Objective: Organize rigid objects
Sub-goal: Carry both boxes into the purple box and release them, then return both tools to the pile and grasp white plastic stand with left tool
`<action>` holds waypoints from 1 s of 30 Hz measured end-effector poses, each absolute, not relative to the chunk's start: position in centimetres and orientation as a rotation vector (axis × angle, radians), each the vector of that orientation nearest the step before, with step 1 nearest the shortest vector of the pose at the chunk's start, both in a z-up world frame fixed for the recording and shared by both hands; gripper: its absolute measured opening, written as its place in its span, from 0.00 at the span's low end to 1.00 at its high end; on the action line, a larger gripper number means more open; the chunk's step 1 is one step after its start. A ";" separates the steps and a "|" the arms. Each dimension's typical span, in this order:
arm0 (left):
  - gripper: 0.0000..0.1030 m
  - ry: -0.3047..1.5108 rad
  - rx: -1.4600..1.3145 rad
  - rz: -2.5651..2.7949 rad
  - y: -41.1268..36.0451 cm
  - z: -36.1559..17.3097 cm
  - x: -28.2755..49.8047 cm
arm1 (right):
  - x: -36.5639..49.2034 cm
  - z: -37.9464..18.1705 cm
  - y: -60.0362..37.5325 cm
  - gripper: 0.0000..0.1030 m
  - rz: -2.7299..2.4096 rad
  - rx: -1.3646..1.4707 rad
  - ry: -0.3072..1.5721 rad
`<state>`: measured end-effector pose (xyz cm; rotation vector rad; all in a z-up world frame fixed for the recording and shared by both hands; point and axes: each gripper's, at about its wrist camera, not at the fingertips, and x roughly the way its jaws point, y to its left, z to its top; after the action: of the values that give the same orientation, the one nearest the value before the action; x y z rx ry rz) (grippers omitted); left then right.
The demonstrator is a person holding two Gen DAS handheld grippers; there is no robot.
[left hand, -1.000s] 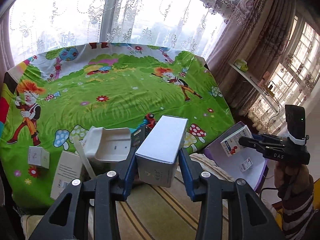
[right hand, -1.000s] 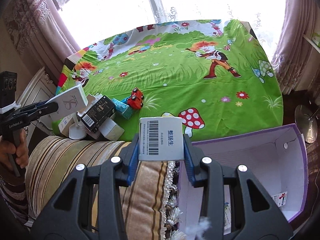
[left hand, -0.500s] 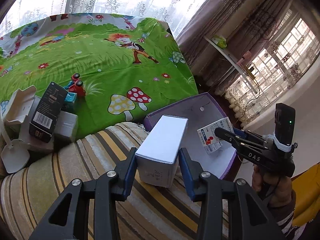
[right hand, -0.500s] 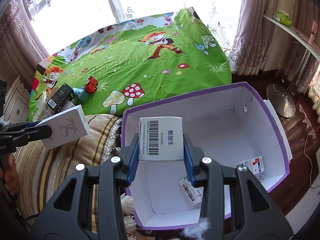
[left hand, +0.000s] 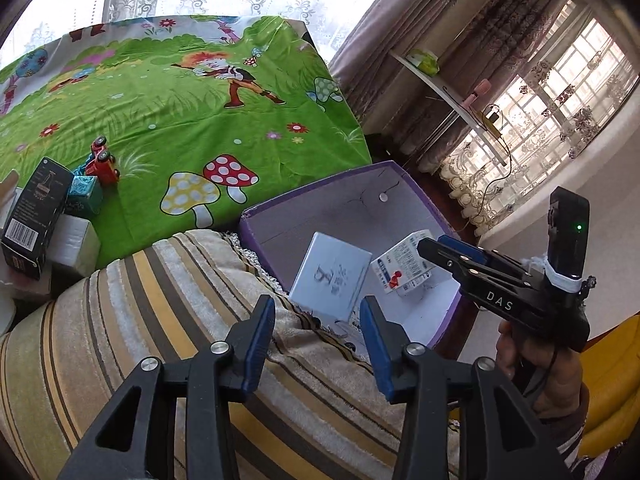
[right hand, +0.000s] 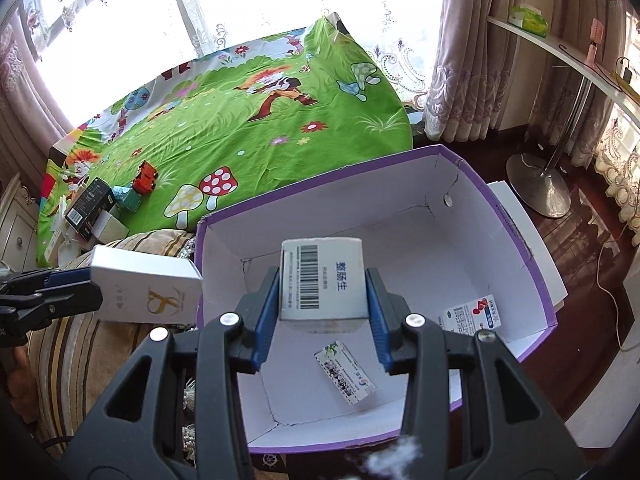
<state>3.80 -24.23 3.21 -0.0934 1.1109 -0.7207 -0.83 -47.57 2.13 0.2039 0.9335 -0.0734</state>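
Green cartoon sheet (left hand: 168, 120) with mushrooms covers the bed under lace-curtained windows; a striped blanket (left hand: 120, 320) lies at its near edge. The purple box (right hand: 532, 280), white inside, sits beside the bed on dark wood floor. Left gripper (left hand: 318, 334): jaws opening, white carton (left hand: 330, 276) loose beyond the pads, tilted over the box edge. Right gripper (right hand: 322, 316): jaws opening, barcode carton (right hand: 324, 280) between them above the box. Two small packets lie inside. Toy car (left hand: 103, 158) and black carton (left hand: 34, 216) remain on the sheet.
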 end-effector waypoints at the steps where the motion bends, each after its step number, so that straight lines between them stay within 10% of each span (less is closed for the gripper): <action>1: 0.48 1.108 -0.097 -0.715 -24.1 3.2 3.8 | -0.9 2.2 -47.5 0.60 -0.078 0.200 0.932; 13: 0.61 0.888 0.040 -0.556 -23.0 6.5 1.7 | -1.3 5.4 -45.9 0.89 -0.184 0.074 0.826; 30: 0.61 0.907 -0.093 -0.556 -16.4 6.2 1.2 | -0.4 6.1 -41.1 0.91 -0.036 0.088 0.831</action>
<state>1.17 -16.41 6.23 -0.0926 0.9074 -0.5564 -0.45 -41.11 6.11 0.0879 0.8308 -0.0357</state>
